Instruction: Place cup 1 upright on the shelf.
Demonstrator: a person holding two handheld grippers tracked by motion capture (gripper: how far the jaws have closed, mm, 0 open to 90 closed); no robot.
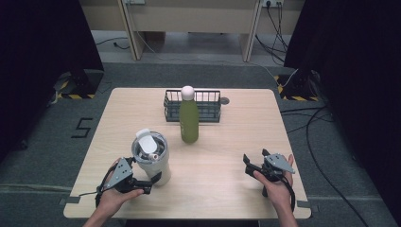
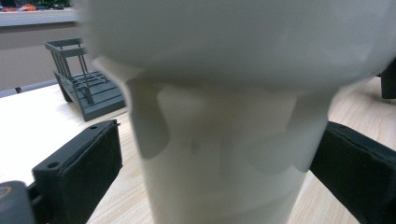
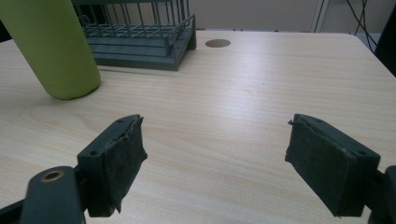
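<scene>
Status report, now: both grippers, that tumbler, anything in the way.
Left gripper open, jaws astride the cream lidded tumbler, gap on one side. Right gripper open, over bare wooden table. Green bottle and dark wire basket stand beyond.

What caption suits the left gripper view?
Open black tool straddling a cream plastic tumbler, dark wire basket behind.

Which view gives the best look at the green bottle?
The high view: the green bottle shows whole there, upright with its pale cap, in front of the wire basket. The right gripper view catches just its lower body at upper left. The left gripper view looks at the white tumbler.
</scene>
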